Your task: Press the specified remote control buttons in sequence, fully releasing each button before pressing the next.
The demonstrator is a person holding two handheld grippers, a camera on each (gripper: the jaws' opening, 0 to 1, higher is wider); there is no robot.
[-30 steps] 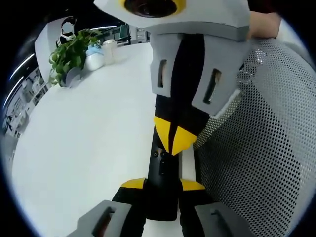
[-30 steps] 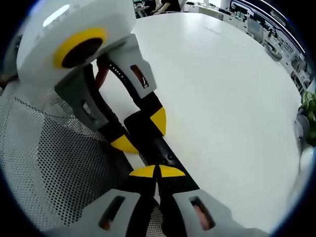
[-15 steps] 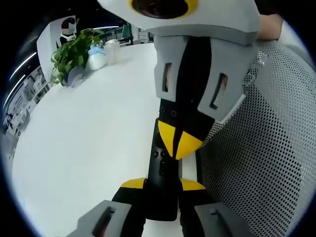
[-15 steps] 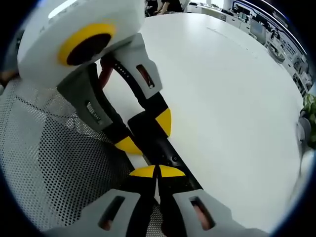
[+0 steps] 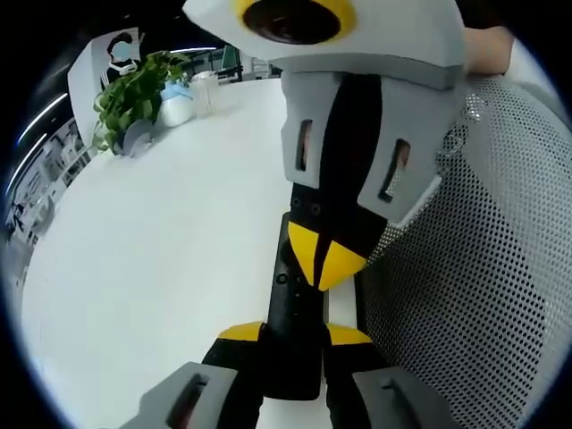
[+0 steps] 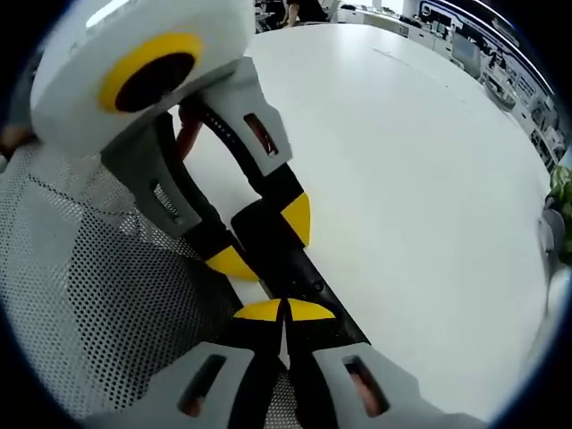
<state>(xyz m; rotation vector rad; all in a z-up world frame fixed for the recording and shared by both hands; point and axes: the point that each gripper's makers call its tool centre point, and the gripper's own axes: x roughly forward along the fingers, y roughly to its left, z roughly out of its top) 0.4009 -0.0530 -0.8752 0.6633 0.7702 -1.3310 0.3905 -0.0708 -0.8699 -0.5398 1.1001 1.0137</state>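
— On the white bench (image 5: 161, 268), where does the remote control (image 5: 293, 313) lie?

— Near the bench's edge, just beside a grey mesh chair back (image 5: 483, 295). It is a slim black bar. In the left gripper view the left gripper (image 5: 295, 332) has it clamped: one yellow-tipped jaw on each long side, closed against its near end.

— And the right gripper?

— In that same view the right gripper (image 5: 326, 255) comes down from the top, its two yellow tips pressed together into one wedge with no gap between them. The wedge sits on the upper face of the remote, by the small buttons. Whether it truly presses a button I cannot tell.

— Does the other camera agree?

— In the right gripper view the right gripper (image 6: 284, 310) shows its tips meeting at the bottom, closed on nothing, resting over the remote control (image 6: 299, 277). The left gripper (image 6: 259, 241) reaches in from the upper left, a yellow tip either side of the black bar. The chair back (image 6: 98, 295) is at left, the bench (image 6: 402, 161) at right.

— Anything else about?

— A potted plant (image 5: 130, 98) stands far across the bench, with a pale container (image 5: 176, 107) beside it.
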